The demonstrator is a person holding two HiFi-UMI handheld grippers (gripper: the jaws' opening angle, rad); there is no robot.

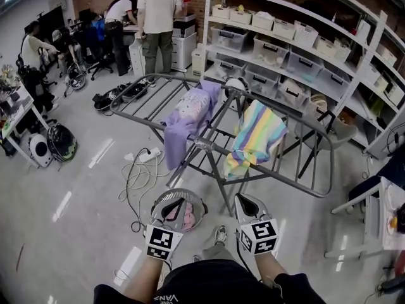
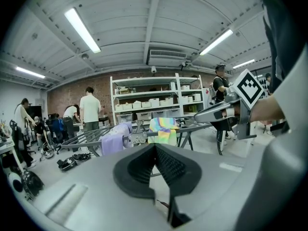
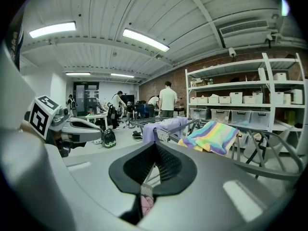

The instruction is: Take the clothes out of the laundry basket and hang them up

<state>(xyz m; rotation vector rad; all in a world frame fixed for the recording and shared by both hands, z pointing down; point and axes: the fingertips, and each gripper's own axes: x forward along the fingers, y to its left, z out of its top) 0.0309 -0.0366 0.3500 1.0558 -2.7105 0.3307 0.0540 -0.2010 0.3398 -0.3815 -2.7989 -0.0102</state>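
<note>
Your left claw [image 1: 172, 213] covers part of the basket [image 1: 193, 198], so only some of the pink clothes [image 1: 188, 218] inside it show. In the right gripper view they are a mere sliver under the right claw [image 3: 155, 147]. The basket stands on the glossy grey floor [image 1: 82, 170] at the near foot of the rack [image 1: 218, 145], beside loose cables [image 1: 136, 182]. A purple garment [image 1: 183, 120] and a striped towel [image 1: 258, 137] hang over the rack. Shelves [image 1: 297, 49] of bins stand behind the rack, and people [image 1: 158, 18] work beyond its far end. Both claws are pressed together with nothing in them, on the near side of the rack. The left overlaps the basket in the head view and the right is just beside the basket.
</note>
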